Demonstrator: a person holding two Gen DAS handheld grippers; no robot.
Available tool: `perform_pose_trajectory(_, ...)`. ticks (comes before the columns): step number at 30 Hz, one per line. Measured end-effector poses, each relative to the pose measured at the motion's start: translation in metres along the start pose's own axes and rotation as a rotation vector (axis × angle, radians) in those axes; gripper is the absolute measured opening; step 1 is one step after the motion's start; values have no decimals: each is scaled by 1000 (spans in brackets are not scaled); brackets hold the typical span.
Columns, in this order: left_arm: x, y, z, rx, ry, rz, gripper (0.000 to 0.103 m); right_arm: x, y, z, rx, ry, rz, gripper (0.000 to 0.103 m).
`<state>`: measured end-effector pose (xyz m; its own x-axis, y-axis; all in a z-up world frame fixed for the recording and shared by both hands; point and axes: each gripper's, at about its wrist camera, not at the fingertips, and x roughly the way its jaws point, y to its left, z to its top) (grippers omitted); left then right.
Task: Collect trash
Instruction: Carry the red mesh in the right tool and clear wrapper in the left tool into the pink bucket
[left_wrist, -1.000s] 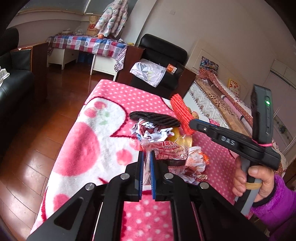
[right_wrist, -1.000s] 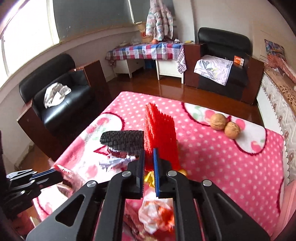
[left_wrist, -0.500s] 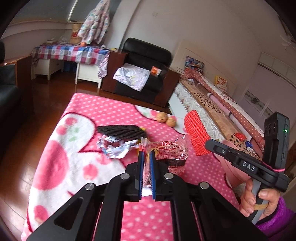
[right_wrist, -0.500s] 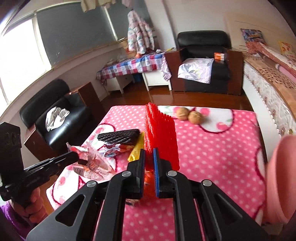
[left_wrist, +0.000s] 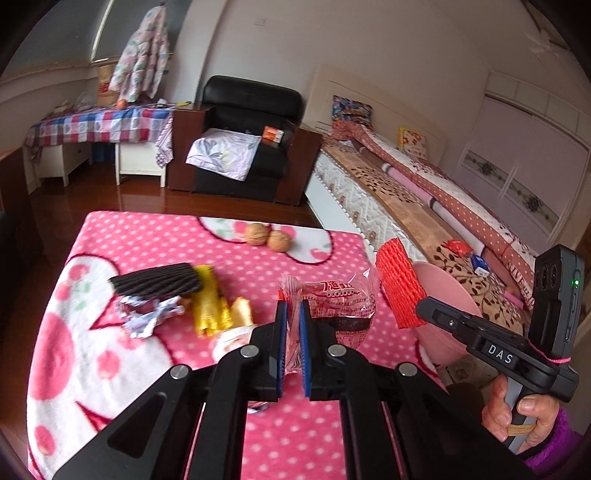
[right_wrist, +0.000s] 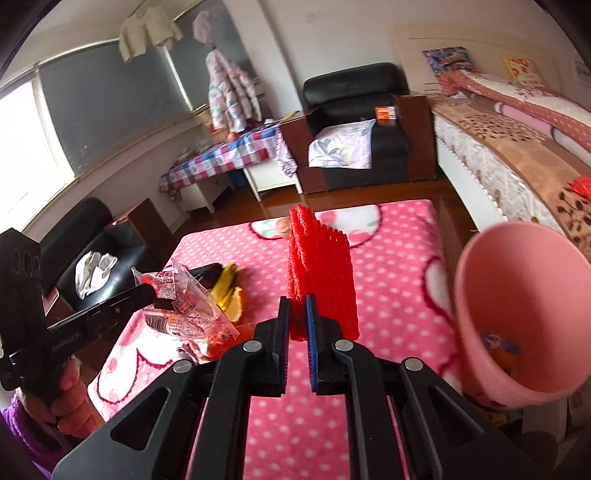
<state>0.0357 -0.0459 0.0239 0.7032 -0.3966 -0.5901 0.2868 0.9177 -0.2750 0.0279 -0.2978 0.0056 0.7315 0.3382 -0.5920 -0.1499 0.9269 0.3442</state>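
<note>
Fingers, left: on my left gripper (left_wrist: 290, 317) I see them clamped on the clear snack wrapper (left_wrist: 332, 306), which hangs in the air just above the counter (left_wrist: 155, 236).
Fingers, right: on my right gripper (right_wrist: 296, 314) they are pinched on the red foam net (right_wrist: 319, 273), which stands upright between them.
Change since a second ago: both pieces were down in the heap of trash; now I have them lifted clear of it and carried toward the right side of the counter.
Bin: a pink bin (right_wrist: 517, 295) has come into my right view, just off the counter's right edge, with some scraps at its bottom; a second ago it was out of sight.
Net and bin: the net is near the bin's rim but not over it, as far as I can tell.
Left behind: the black ribbed piece (left_wrist: 157, 284), the yellow wrapper (left_wrist: 210, 306) and the crumpled foil (left_wrist: 146, 314) lie where they were.
Walnuts: two walnuts (left_wrist: 267, 236) sit touching at the far end, unmoved.
</note>
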Motion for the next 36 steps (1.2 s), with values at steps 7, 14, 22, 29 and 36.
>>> perform_pose_trajectory(7, 22, -44, 11, 64, 14, -25, 6, -18, -35, -1, 63, -41, -36, 9)
perform_pose_trajectory(14, 40, -84, 20, 130, 26, -56, 6, -30, -71, -2, 126, -70, -88, 9)
perform_pose_trajectory(22, 68, -135, 23, 211, 42, -105, 6, -45, -111, -4, 188, -99, -166, 9)
perform_pose_trajectory(29, 90, -171, 24, 274, 58, -136, 6, -54, -140, -6, 243, -115, -210, 9)
perform_pose_trajectory(36, 114, -193, 24, 308, 77, -139, 6, -55, -160, -9, 279, -114, -234, 9)
